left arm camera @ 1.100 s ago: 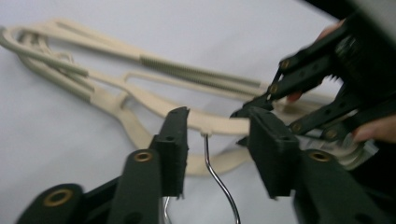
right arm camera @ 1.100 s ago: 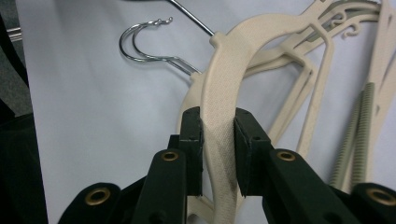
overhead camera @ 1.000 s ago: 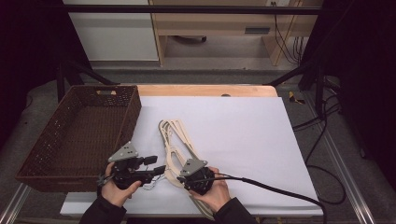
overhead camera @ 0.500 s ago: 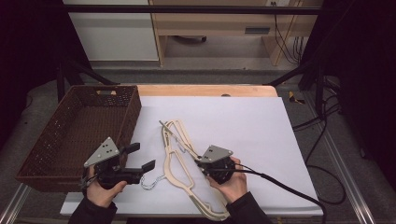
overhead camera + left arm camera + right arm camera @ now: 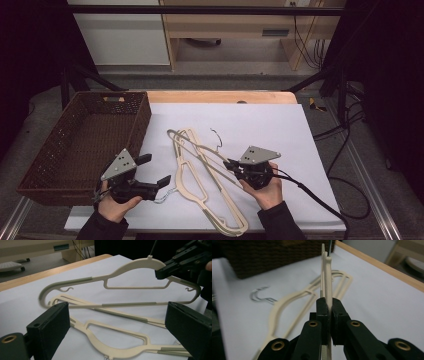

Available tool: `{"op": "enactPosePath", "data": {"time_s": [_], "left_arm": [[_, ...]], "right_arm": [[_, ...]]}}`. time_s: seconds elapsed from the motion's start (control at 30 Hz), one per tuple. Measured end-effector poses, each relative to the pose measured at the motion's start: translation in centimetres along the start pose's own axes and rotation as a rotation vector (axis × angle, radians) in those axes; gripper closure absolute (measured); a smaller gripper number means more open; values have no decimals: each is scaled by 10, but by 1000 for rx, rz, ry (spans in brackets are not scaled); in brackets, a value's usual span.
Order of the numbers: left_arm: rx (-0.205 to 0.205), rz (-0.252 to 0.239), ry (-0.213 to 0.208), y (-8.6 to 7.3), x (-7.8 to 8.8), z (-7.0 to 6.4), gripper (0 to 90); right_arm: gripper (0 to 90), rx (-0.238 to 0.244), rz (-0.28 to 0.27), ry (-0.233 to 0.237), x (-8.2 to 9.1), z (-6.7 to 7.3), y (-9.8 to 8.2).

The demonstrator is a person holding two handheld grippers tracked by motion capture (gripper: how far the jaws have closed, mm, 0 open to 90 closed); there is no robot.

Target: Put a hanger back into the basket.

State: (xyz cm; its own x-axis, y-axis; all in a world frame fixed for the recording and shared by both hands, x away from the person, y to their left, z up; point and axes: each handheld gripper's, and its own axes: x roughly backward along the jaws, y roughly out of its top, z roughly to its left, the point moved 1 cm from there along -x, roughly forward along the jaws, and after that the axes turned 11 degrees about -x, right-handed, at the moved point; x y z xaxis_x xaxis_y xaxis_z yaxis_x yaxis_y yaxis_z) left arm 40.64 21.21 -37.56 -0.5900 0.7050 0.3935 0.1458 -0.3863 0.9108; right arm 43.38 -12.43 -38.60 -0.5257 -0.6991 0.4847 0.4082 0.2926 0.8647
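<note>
Right gripper [image 5: 231,163]: its jaws were clamped on the lifted hanger [image 5: 120,281], pinching the flat plastic near the neck, just below the wire hook; gripping there likely kept the frame hanging steady instead of swinging.
Left gripper [image 5: 156,170]: its jaws had just been opening and stood wide with nothing between the pads, hovering at the near-left of the white sheet [image 5: 270,125] beside the wicker basket [image 5: 75,145] (probably free for the next hanger).
Lifted hanger, place: raised off the sheet near its middle, above the second hanger [image 5: 200,195], which lay flat on the sheet.
Lifted hanger, pose: held on edge, roughly upright, so the right gripper view saw it as a thin blade.
Long axis: in the high view it ran from the right gripper up and left toward the basket's far corner.
Hook: its thin wire [image 5: 216,137] rose from the neck, pointing away toward the far side of the table.
Second hanger's hook [image 5: 260,296]: lay toward the left gripper.
</note>
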Motion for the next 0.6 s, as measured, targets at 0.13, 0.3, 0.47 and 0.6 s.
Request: {"op": "enactPosePath", "data": {"time_s": [0.13, 0.3, 0.47, 0.6], "left_arm": [[-15, 11, -15, 1, -4, -4, 63], [-84, 38, -26, 9, -16, -11, 98], [-130, 64, -83, 20, -35, -12, 195], [-167, 107, -113, 18, -46, -16, 288]], "right_arm": [[867, 6, 2, 113, 3, 5, 3], [867, 40, 43, 218, -1, 17, 5], [867, 47, 64, 261, -4, 19, 3], [868, 60, 77, 279, -5, 21, 2]]}}
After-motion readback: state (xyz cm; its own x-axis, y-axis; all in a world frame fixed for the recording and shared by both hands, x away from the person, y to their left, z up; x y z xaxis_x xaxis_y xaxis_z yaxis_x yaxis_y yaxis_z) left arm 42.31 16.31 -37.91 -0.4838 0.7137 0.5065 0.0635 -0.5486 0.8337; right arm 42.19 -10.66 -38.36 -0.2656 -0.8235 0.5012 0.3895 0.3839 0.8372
